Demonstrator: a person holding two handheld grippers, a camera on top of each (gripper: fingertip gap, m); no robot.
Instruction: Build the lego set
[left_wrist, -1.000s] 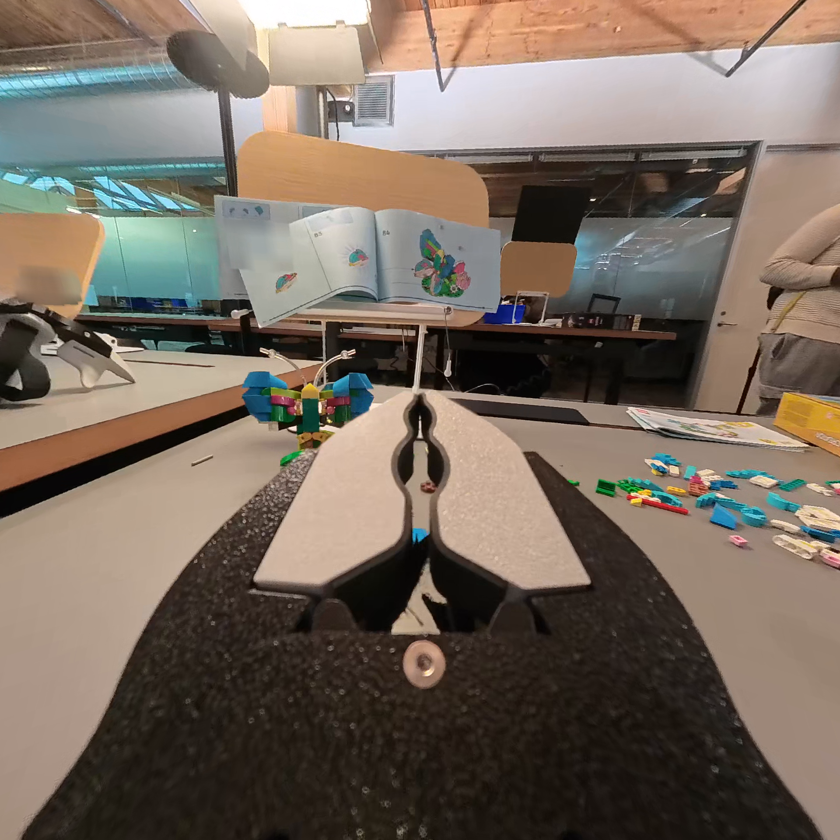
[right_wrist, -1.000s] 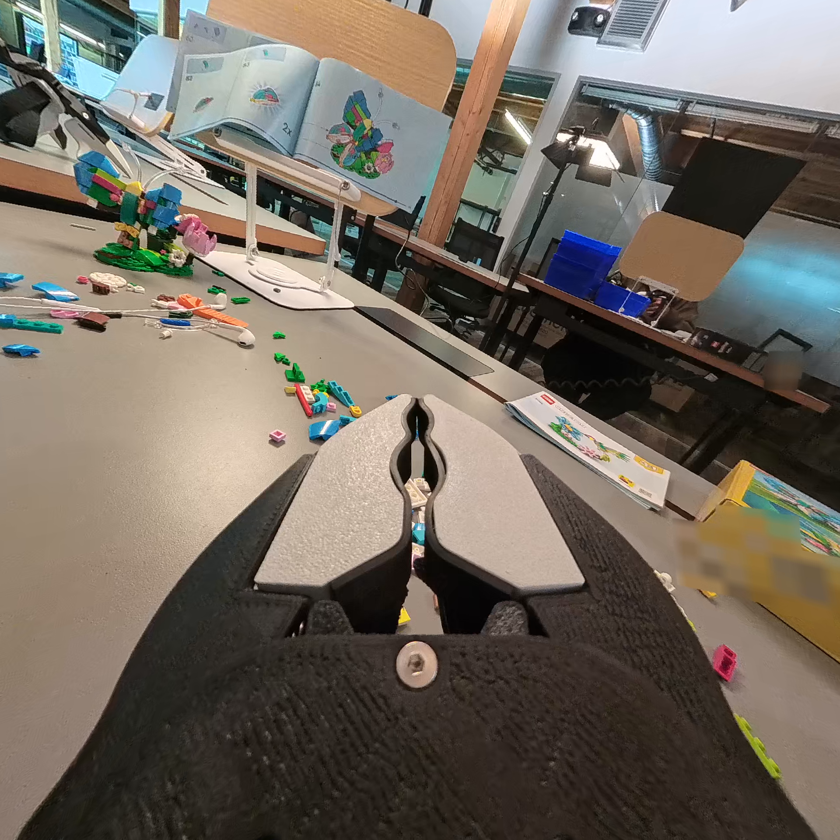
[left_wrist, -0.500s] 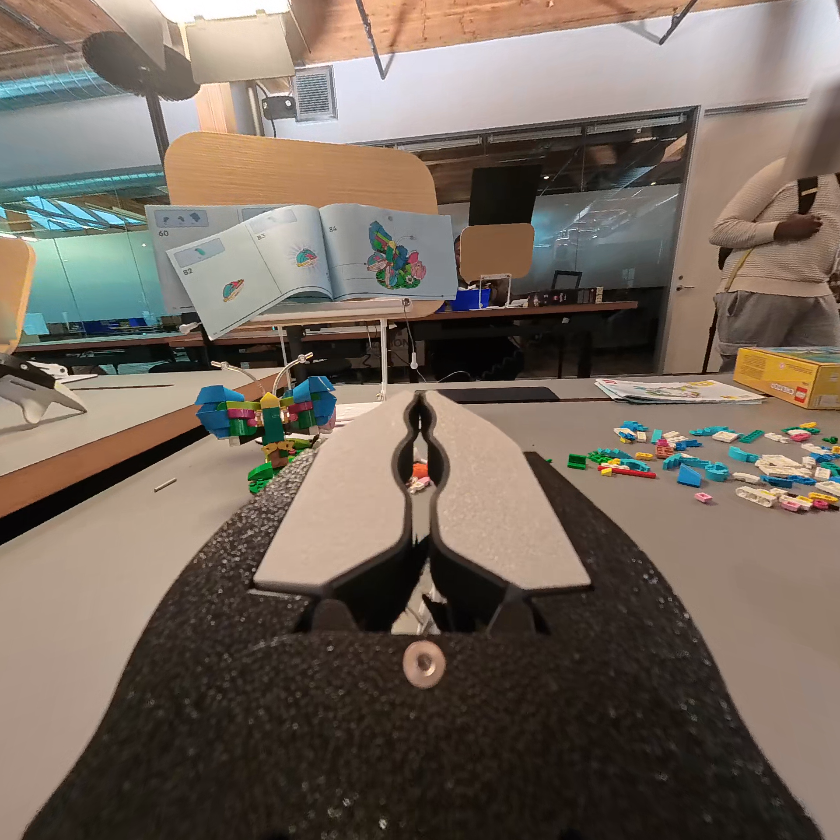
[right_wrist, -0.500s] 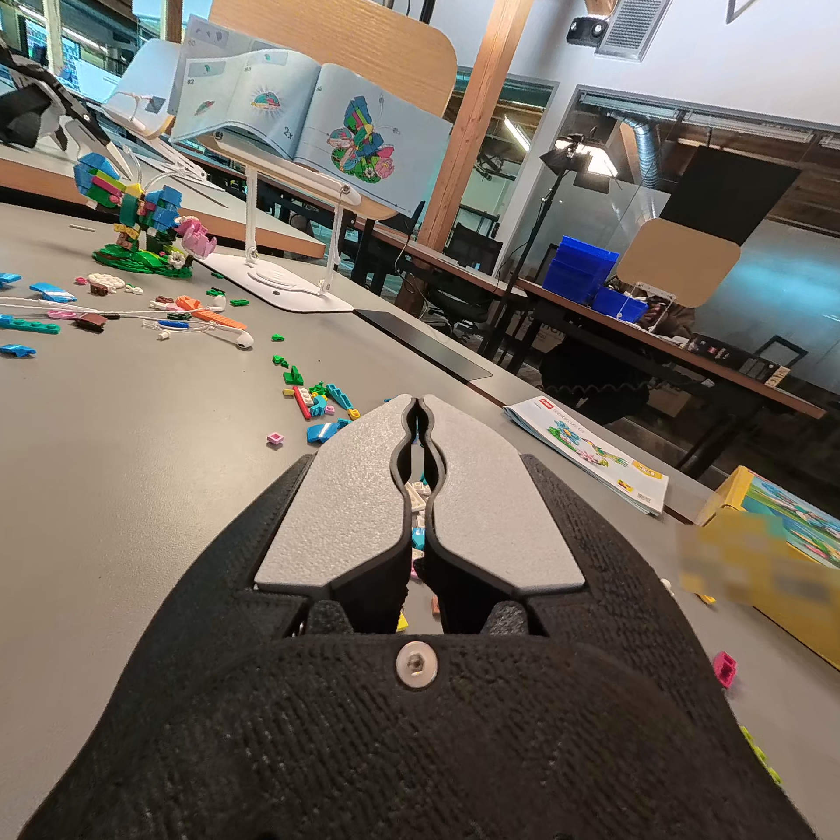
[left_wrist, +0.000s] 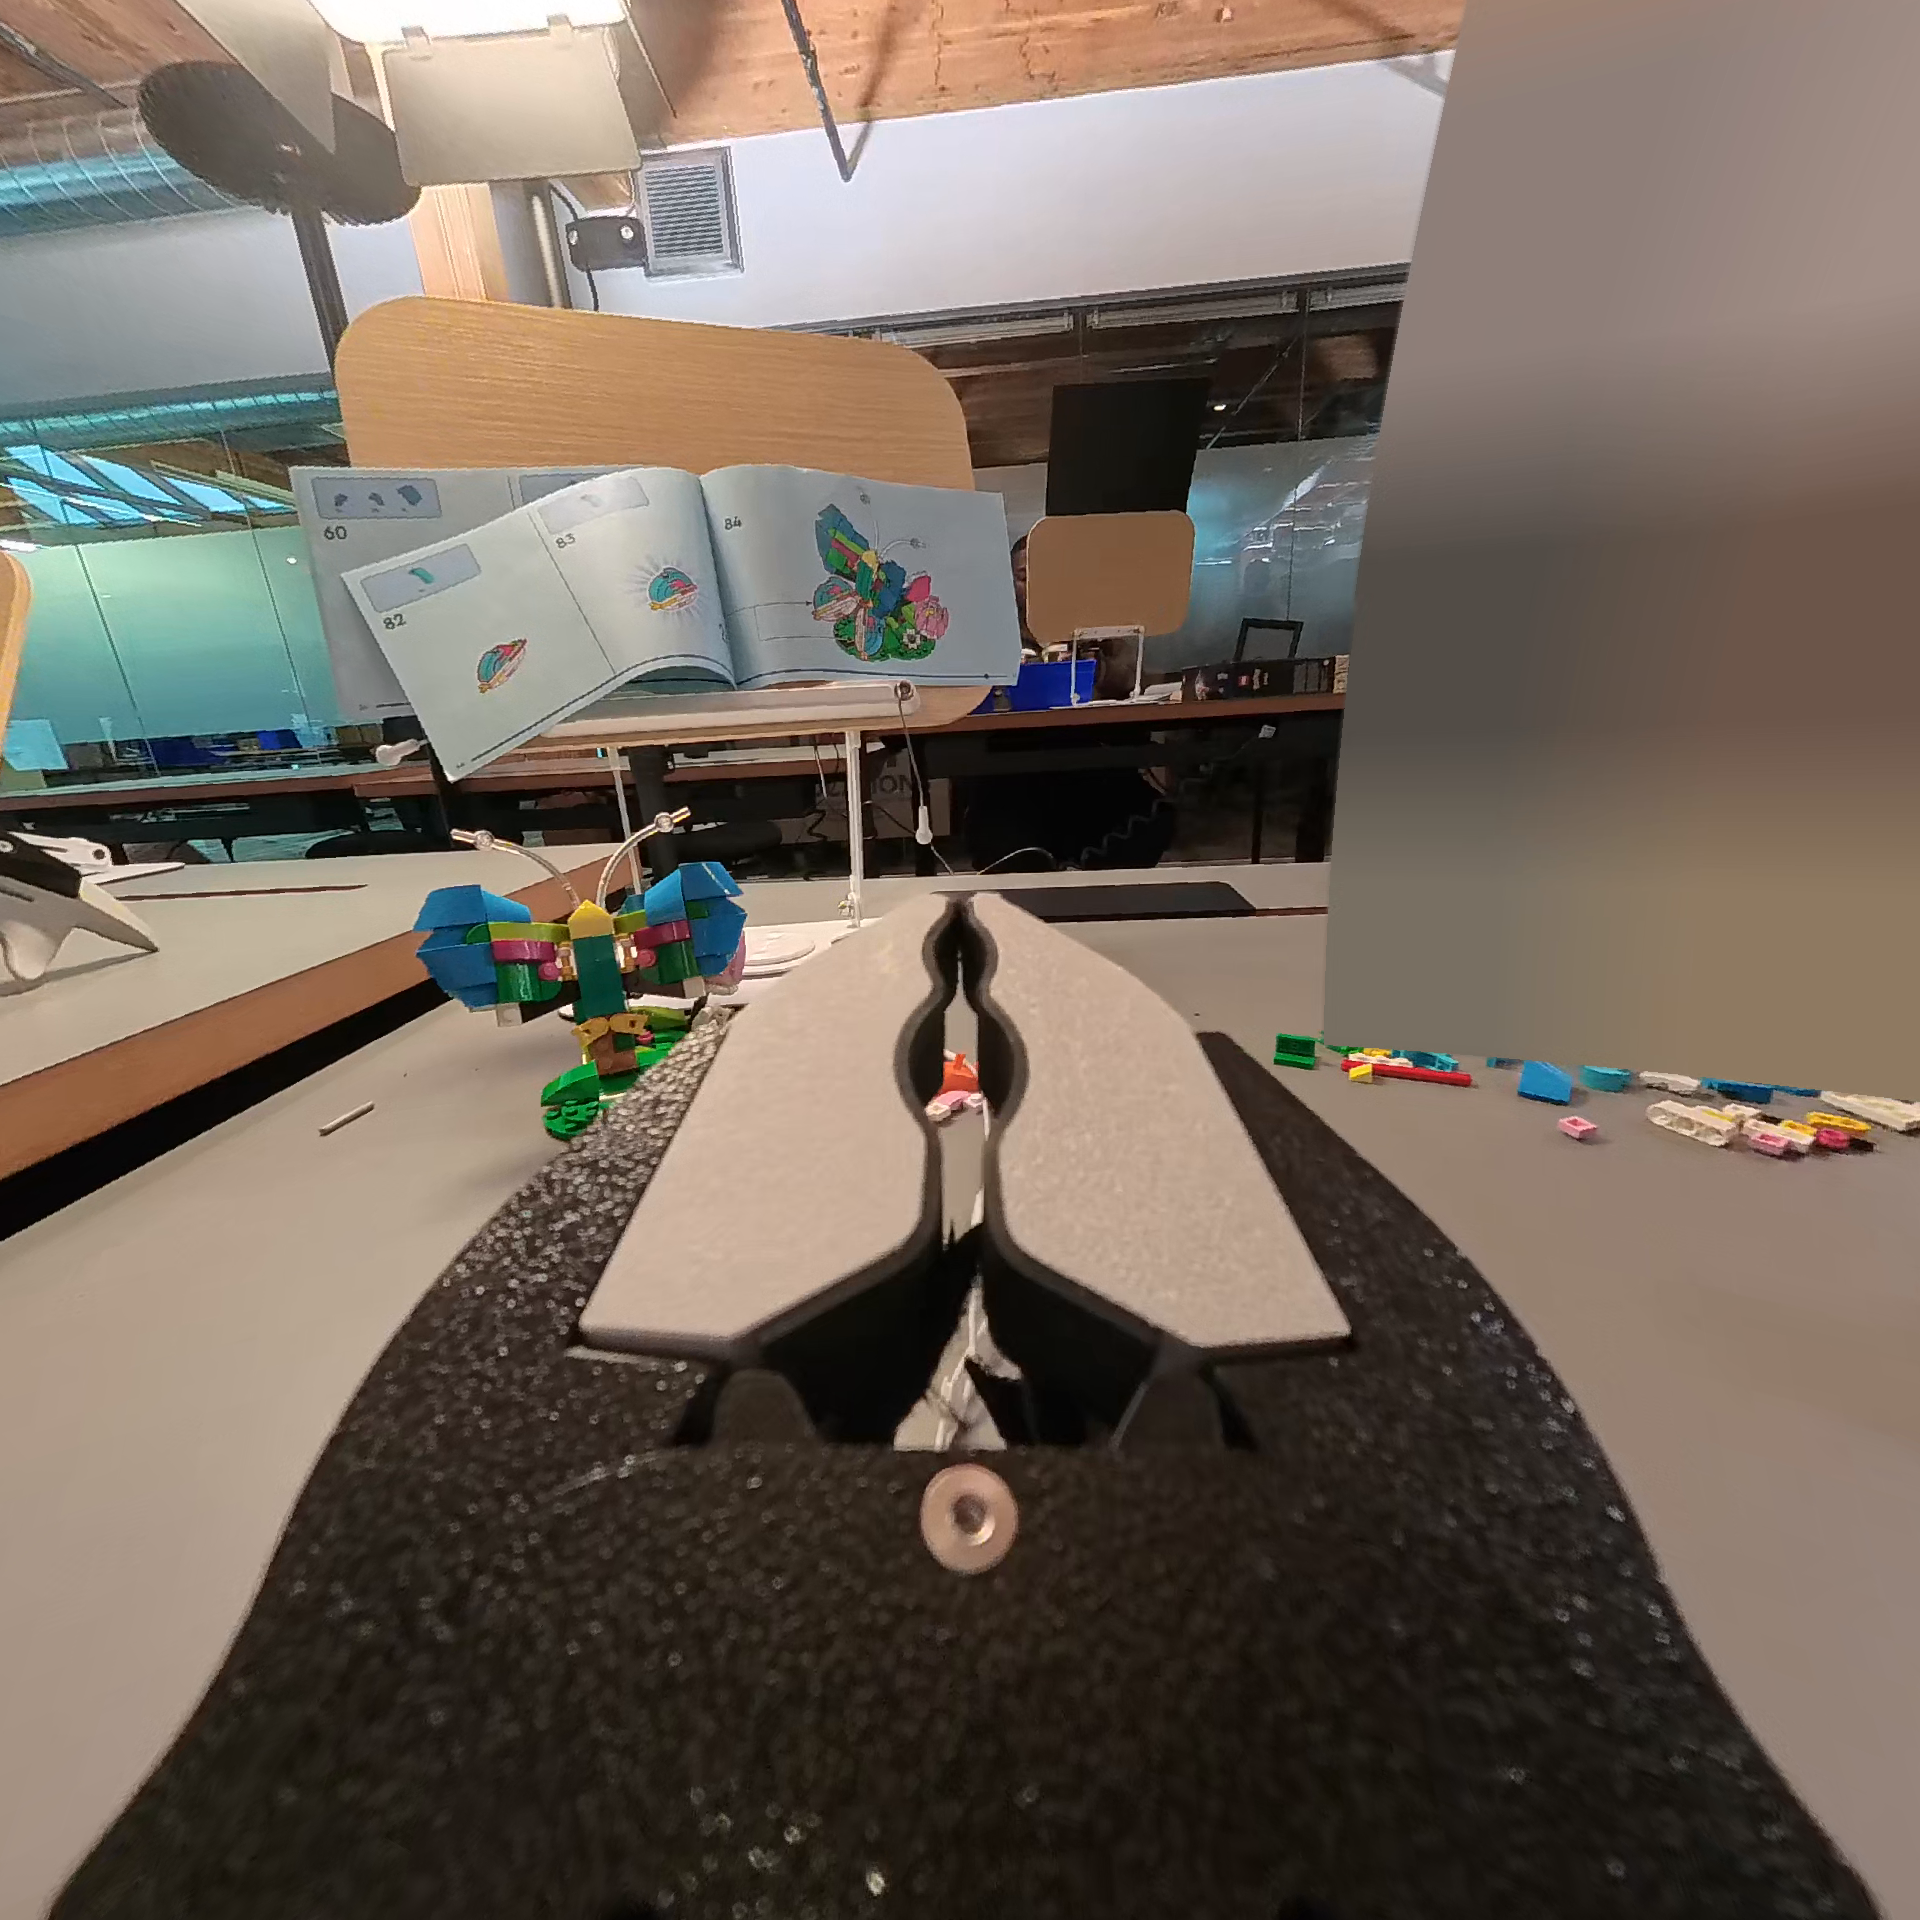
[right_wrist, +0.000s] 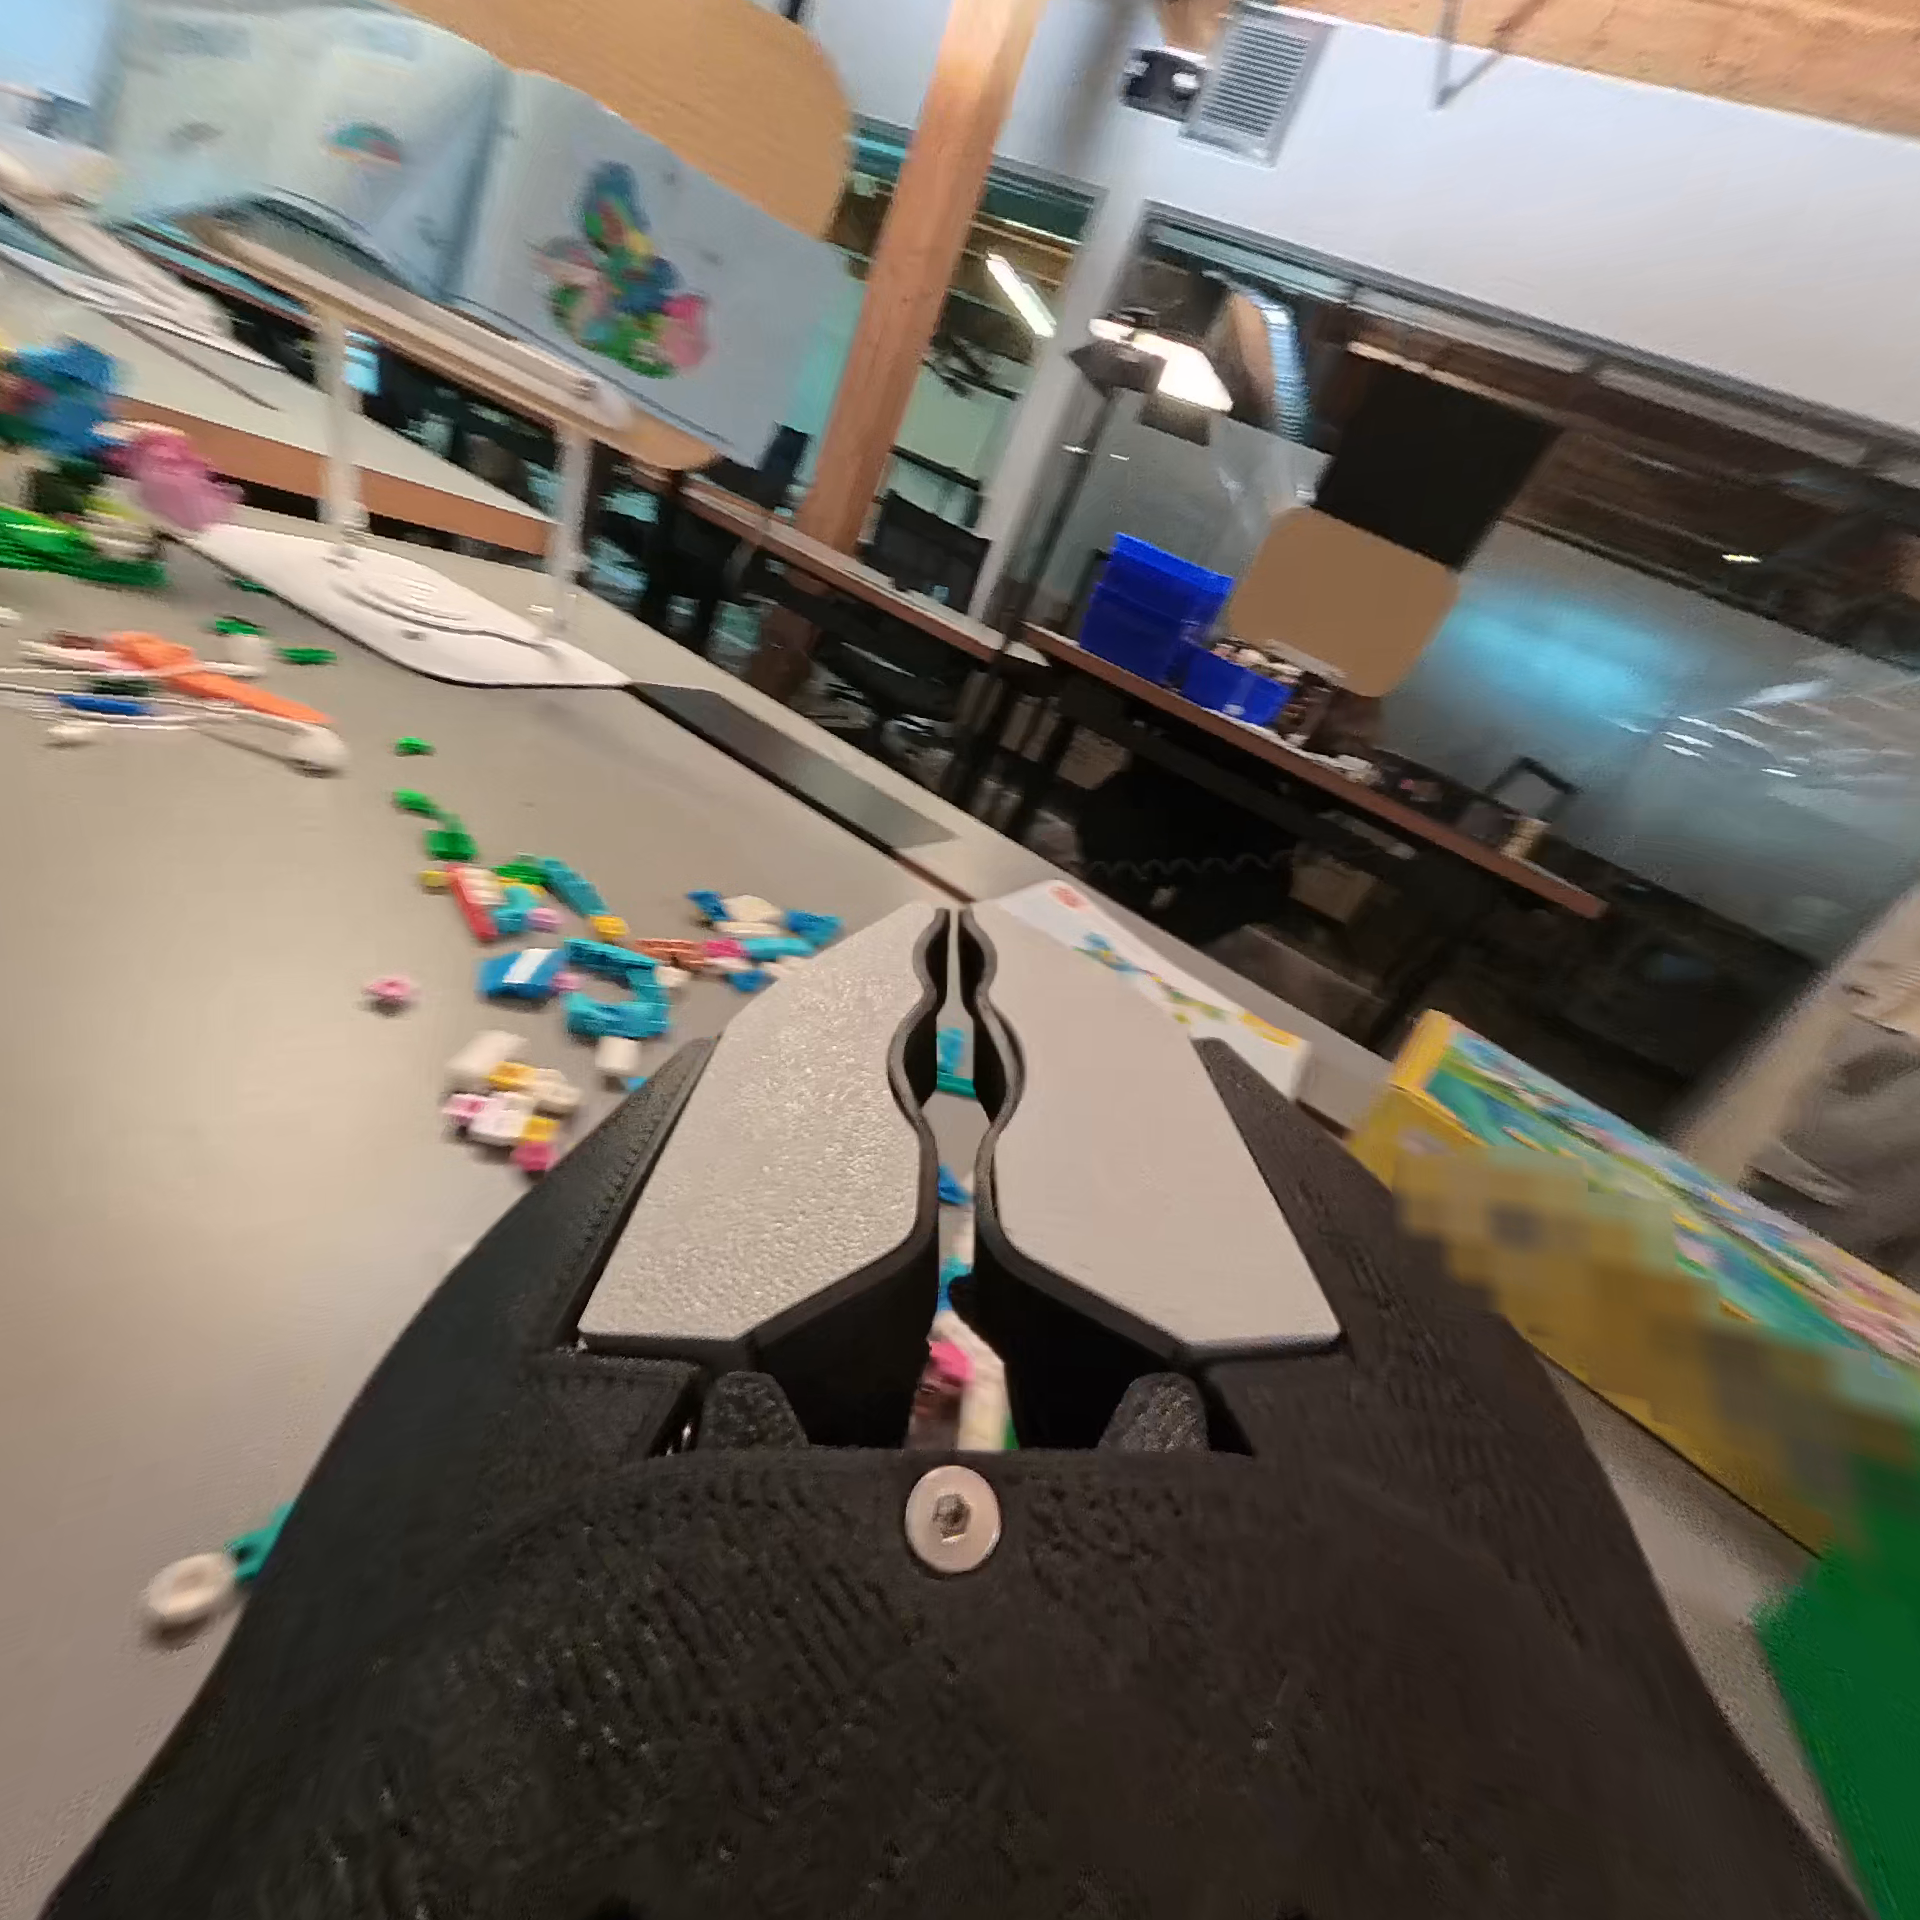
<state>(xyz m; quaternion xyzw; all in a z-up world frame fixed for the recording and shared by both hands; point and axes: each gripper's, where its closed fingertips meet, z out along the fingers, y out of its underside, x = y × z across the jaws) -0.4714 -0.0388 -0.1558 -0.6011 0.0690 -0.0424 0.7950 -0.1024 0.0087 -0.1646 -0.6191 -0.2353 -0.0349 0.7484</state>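
Note:
A built brick butterfly (left_wrist: 582, 961) with blue wings stands on a green base at the left of the grey table (left_wrist: 208, 1351). It shows blurred in the right wrist view (right_wrist: 62, 457). My left gripper (left_wrist: 961, 920) is shut and empty, just right of the butterfly and nearer to me. My right gripper (right_wrist: 954, 920) is shut and empty above a scatter of loose bricks (right_wrist: 592, 977). The loose bricks also lie at the right in the left wrist view (left_wrist: 1662, 1101). An open instruction booklet (left_wrist: 665, 592) rests on a white stand (right_wrist: 416, 603) behind the butterfly.
A yellow box (right_wrist: 1621, 1205) and a second booklet (right_wrist: 1153, 977) lie at the table's right. An orange piece with white stems (right_wrist: 208, 696) lies near the stand. A lower side table (left_wrist: 208, 966) sits left. A grey blur patch covers the right of the left wrist view. Tip to tip, the grippers are about 35 cm apart. The built brick butterfly (left_wrist: 582, 961) lies some 25 cm from my left tips, 50 cm from my right tips.
The right gripper has swung sharply, now blurred, with the loose bricks closer under it. The left gripper's view has shifted a little, with the butterfly nearer the fingers. Both stay shut.

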